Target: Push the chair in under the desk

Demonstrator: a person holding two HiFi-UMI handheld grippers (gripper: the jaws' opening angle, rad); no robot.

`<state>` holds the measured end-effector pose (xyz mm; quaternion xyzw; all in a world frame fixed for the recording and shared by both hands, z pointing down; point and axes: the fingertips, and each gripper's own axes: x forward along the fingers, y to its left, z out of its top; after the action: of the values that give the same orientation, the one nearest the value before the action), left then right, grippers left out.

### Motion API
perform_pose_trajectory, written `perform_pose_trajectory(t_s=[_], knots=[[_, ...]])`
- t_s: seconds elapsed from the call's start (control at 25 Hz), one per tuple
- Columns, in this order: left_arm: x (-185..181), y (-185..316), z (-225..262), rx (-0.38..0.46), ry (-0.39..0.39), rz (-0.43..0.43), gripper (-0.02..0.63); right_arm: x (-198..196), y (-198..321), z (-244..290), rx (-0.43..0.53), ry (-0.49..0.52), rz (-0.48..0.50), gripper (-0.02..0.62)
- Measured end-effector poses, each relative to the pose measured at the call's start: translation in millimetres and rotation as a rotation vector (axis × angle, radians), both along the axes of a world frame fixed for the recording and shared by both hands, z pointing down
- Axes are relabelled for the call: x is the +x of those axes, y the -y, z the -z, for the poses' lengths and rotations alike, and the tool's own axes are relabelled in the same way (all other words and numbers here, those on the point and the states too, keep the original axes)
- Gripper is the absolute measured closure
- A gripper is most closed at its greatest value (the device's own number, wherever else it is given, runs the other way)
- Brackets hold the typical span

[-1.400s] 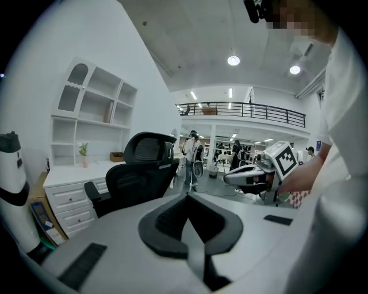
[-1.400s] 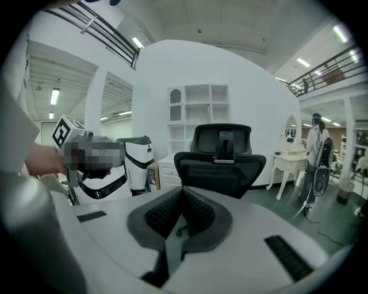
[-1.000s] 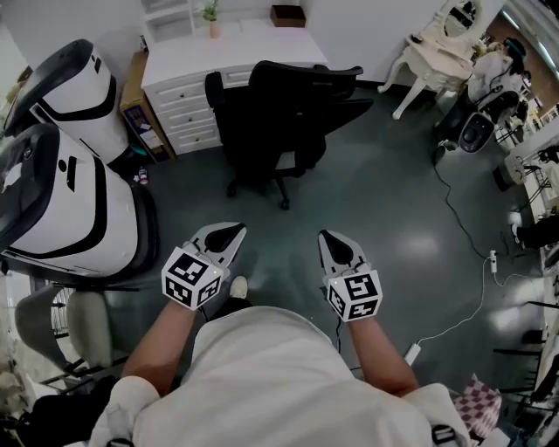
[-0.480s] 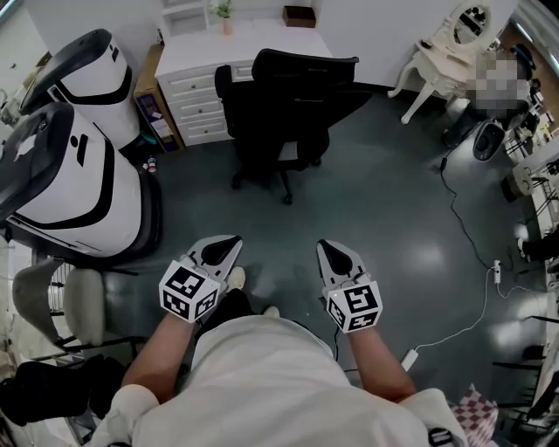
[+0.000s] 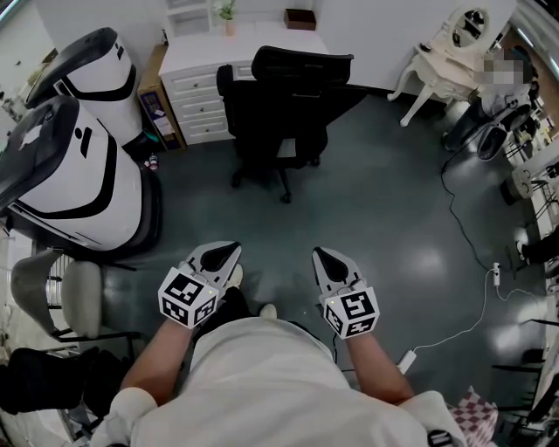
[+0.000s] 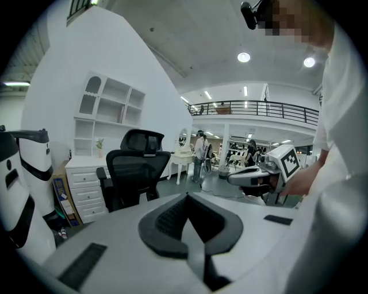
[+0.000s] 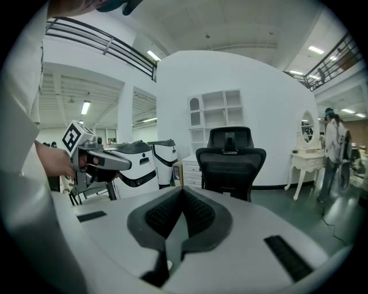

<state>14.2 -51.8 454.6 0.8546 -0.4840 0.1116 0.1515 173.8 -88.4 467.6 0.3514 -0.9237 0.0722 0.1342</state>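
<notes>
We hold both tools out in front of us at waist height, side by side and apart from each other, above the dark green floor [image 5: 393,201]. The left tool [image 5: 229,253] has its jaws pressed together with nothing between them. The right tool [image 5: 325,258] is the same, pads meeting on empty air. Each carries a cube of black-and-white square markers at the wrist, and that is the only print we can make out clearly. The two large white machines [image 5: 79,175] to our left bear small dark marks too small to read.

The black chair [image 5: 288,105] stands well ahead of us, far from both tools, with its mesh back and headrest turned towards us. Its wheeled base rests on open floor in front of the white table [image 5: 262,39], so the seat is not yet tucked underneath. The chair sits at the right part of the table, just beside the bank of white drawers [image 5: 199,109].

On the table top, against the wall, stand a small potted plant [image 5: 229,12] and a brown box [image 5: 300,17]. White shelves [image 7: 215,112] rise above it. Off to the right are an ornate white dressing table [image 5: 450,48] and a white cable [image 5: 467,327] trailing across the floor.
</notes>
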Motion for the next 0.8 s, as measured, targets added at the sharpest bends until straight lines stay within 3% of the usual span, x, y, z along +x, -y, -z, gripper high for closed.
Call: perform_pose_trajectory(t_s=[0.8], knots=[[8.5, -18.6, -6.6, -0.014, 0.01, 0.005, 0.611, 4.1, -20.7, -2.6, 0.0, -0.008, 0.028, 0.592]])
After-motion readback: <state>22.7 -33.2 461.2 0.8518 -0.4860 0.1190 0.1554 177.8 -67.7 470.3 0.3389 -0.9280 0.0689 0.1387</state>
